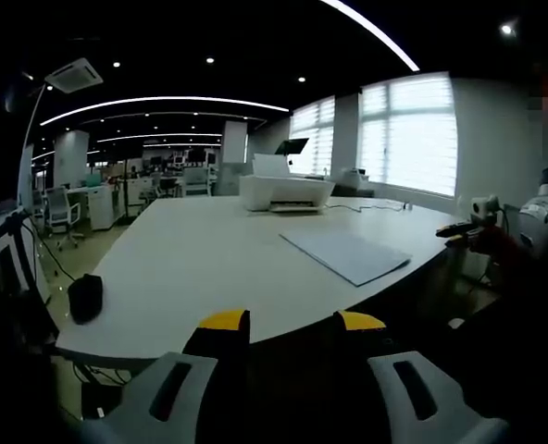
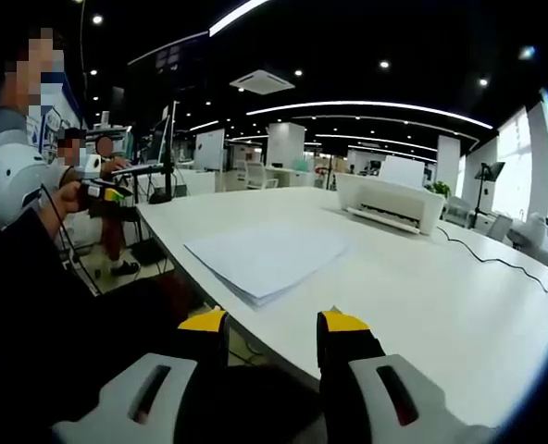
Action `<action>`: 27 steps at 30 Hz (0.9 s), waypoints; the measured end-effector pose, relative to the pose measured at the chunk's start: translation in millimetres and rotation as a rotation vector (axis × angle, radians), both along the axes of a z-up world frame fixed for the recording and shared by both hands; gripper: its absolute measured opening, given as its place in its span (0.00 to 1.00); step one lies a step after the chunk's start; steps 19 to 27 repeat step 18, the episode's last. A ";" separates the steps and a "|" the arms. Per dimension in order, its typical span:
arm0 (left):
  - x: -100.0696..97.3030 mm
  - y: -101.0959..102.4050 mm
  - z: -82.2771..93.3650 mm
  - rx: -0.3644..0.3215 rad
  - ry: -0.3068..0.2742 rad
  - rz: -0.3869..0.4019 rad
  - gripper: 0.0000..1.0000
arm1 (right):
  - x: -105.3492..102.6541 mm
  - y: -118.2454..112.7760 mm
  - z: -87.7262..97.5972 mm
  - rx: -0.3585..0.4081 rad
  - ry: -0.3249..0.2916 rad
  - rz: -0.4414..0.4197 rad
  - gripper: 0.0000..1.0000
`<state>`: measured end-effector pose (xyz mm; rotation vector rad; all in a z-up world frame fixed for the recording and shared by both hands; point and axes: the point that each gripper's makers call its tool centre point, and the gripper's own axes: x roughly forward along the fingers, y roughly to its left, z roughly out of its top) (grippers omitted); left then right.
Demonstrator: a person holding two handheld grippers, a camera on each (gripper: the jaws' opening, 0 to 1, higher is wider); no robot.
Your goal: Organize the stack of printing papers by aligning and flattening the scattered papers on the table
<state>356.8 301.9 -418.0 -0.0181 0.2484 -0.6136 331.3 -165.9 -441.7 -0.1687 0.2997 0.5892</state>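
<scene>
Looked from off opposite edges of the table (image 1: 191, 268), low and near. Left gripper view faced along it toward printer (image 1: 285, 192) at upper centre, papers (image 1: 346, 253) right of centre. Right gripper view shared both: papers (image 2: 267, 256) centre, printer (image 2: 390, 202) upper right.

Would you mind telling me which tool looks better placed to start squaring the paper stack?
Probably the right tool: the paper stack lies just beyond its open jaws. The left tool sits farther back.

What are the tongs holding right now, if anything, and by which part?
Nothing. Both the left tongs and right tongs are open and empty, short of the table; the paper stack lies untouched.
</scene>
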 end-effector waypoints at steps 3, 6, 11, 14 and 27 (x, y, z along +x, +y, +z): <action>0.0 1.0 -0.4 0.000 0.000 0.002 0.41 | 0.1 0.5 -0.8 -0.002 0.002 0.002 0.34; 0.2 1.2 0.3 0.003 0.000 0.001 0.41 | 0.0 1.0 0.2 -0.001 0.001 0.004 0.34; -0.6 0.3 6.9 0.003 -0.020 0.001 0.41 | -1.1 0.5 6.2 0.004 -0.017 0.001 0.34; -1.1 0.4 5.8 0.000 -0.022 0.003 0.41 | -0.2 -0.6 4.9 0.005 -0.016 -0.006 0.34; -4.4 0.9 -0.8 0.000 -0.013 0.001 0.41 | -1.5 -0.7 5.1 0.003 -0.023 -0.013 0.31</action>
